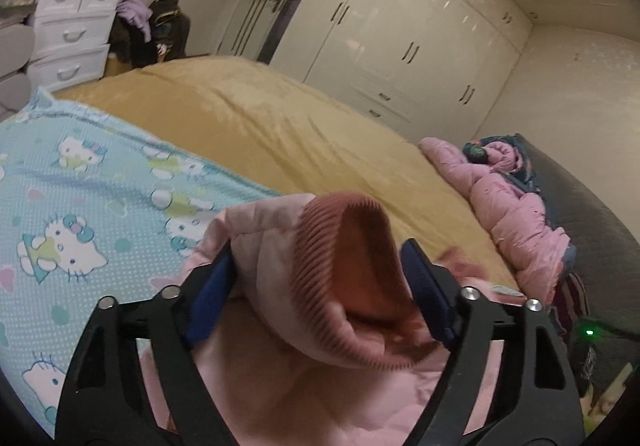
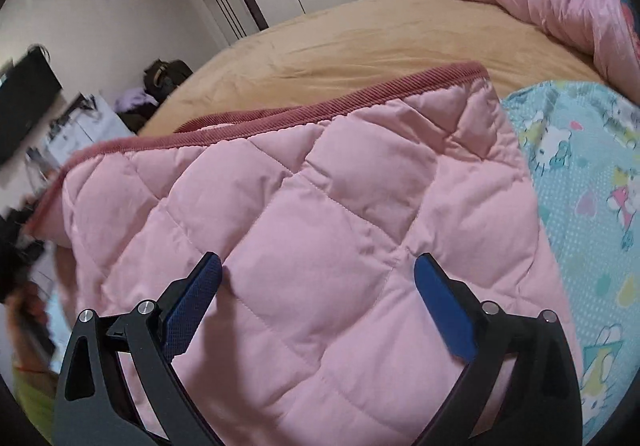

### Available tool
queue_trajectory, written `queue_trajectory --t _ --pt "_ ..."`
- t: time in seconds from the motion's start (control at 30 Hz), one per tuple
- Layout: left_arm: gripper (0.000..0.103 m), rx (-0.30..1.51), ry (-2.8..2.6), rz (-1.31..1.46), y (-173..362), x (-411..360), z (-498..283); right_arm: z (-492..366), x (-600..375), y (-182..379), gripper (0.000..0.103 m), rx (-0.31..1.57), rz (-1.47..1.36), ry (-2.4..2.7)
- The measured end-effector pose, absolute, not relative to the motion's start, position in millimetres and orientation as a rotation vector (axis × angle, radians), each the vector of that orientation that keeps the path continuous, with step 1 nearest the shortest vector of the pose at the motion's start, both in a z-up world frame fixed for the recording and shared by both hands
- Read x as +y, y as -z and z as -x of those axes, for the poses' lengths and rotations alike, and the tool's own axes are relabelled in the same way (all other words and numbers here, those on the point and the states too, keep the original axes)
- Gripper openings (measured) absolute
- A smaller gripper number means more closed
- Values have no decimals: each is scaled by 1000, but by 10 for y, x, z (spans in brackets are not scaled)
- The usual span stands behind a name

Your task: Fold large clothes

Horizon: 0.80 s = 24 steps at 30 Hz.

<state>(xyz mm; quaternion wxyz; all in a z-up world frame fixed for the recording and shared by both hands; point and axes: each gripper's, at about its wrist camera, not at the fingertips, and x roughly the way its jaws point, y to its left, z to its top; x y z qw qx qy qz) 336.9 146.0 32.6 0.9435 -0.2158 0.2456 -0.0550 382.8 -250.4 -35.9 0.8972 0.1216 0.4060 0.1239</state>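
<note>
Both my grippers stand released over the pink quilted jacket on the bed. Left gripper straddles its ribbed cuff, contact unclear; right gripper hovers, jacket's lower part cut off.

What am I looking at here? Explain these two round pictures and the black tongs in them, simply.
No robot here: a person holds one pair of tongs in each hand, with a wide-angle camera on each looking forward along its two fingers. One picture is from the left tongs, the other from the right tongs. Both hang over a bed with a yellow sheet and a blue cartoon-cat cover. A pink quilted jacket is being folded. The left tongs stand open around its ribbed cuff, which sits between the blue pads, seemingly no longer pinched. The right tongs are open above the jacket, holding nothing. A second pink garment lies farther back.
</note>
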Motion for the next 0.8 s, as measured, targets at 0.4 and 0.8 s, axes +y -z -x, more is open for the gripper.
queue_trajectory --t 0.4,0.8 --pt "87 400 30 299 -725 1620 -3025 -3779 -2984 129 96 769 -136 -56" --pt "84 788 144 428 608 1790 -3724 -4048 -3122 566 62 844 -133 -89"
